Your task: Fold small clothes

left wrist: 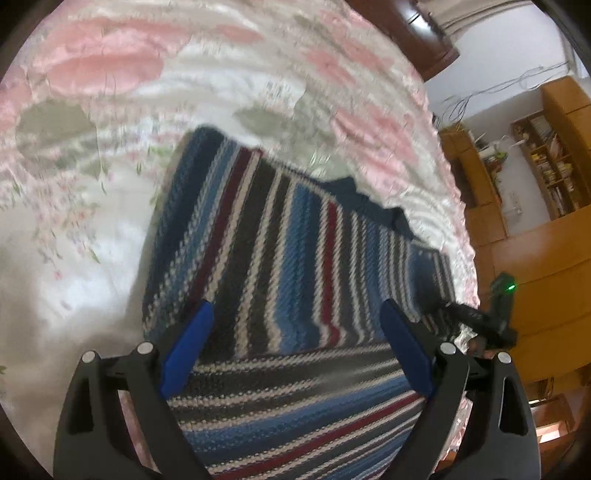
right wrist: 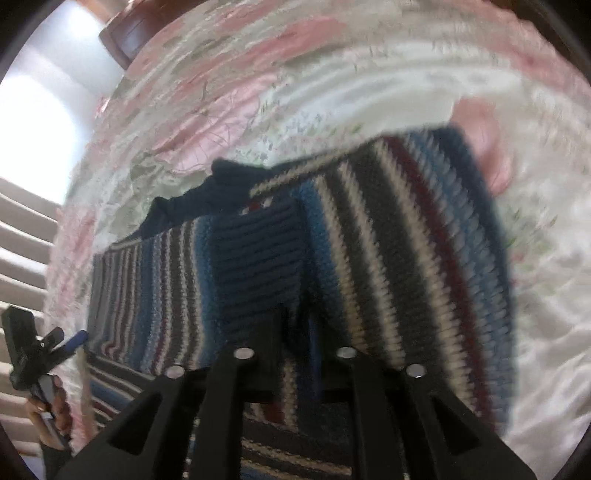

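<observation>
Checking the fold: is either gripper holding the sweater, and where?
The right gripper is shut on the sweater, on a lifted fold. The left gripper is open, holding nothing.

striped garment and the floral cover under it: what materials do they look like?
Striped garment: chunky knit, probably wool or acrylic; matte, visible stitch rows and ribbing. Floral cover: smooth woven fabric with a satin-like sheen, possibly polyester or silk blend; rippled highlights. Blur limits certainty.

A pink-and-white floral bedspread point(left wrist: 229, 85) lay ahead of the gripper and spread to its left. Wooden shelving point(left wrist: 554, 155) stood off to its right, a dark wooden headboard point(left wrist: 410, 29) beyond, and white slatted blinds point(right wrist: 22, 236) nearby
</observation>
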### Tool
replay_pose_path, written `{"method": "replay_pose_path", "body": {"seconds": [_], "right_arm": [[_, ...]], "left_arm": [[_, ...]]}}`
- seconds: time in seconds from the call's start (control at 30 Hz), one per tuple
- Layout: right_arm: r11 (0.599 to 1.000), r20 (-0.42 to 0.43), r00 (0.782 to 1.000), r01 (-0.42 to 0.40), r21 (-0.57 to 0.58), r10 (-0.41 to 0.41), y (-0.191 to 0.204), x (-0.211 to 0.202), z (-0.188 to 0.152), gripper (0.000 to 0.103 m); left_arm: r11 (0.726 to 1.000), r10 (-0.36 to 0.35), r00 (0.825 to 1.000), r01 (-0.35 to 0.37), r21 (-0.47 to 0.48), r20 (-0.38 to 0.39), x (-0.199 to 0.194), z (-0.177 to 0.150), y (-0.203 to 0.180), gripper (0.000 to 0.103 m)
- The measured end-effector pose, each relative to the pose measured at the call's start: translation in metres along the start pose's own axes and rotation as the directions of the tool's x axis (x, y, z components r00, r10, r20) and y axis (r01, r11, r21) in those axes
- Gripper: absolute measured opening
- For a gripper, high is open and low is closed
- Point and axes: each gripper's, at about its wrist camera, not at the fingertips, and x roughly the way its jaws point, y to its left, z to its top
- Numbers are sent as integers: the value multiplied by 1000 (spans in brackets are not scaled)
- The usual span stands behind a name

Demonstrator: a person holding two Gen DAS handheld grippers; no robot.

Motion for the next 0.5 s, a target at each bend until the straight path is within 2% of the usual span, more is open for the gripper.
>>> {"method": "replay_pose_path", "body": {"seconds": [0.1, 0.13, 0.2, 0.3, 0.37, 0.4, 0.43, 0.5], "right_arm": [[995, 88, 991, 95, 22, -97, 1, -27, 6, 32], [996, 120, 989, 85, 27, -88, 3, -34, 9, 32], [1000, 174, 985, 6, -22, -2, 20, -40, 15, 30], [995, 133, 990, -43, -88, 55, 45, -13, 23, 30], [995, 82, 996, -29, -93, 37, 49, 16, 28, 27], [996, 66, 997, -20, -82, 25, 46, 25, 29, 25], [998, 52, 999, -9, -62, 13, 39, 34, 29, 12], [1000, 50, 999, -17, -23, 18, 21, 39, 29, 0]], "left_arm": [[1000, 16, 999, -16, 0, -30, 8, -2, 3, 91], [1000, 2, 1000, -1, 5, -24, 6, 0, 0, 91], [999, -31, 999, 31, 29, 14, 2, 5, -7, 91], [998, -43, 995, 38, 54, 94, 3, 25, -19, 92], [999, -35, 996, 32, 40, 85, 15, 37, -19, 92], [1000, -20, 997, 19, 20, 70, 26, 45, -16, 92], [1000, -4, 999, 4, 2, 50, 33, 49, -12, 92], [996, 78, 997, -79, -30, -7, 51, 52, -2, 92]]}}
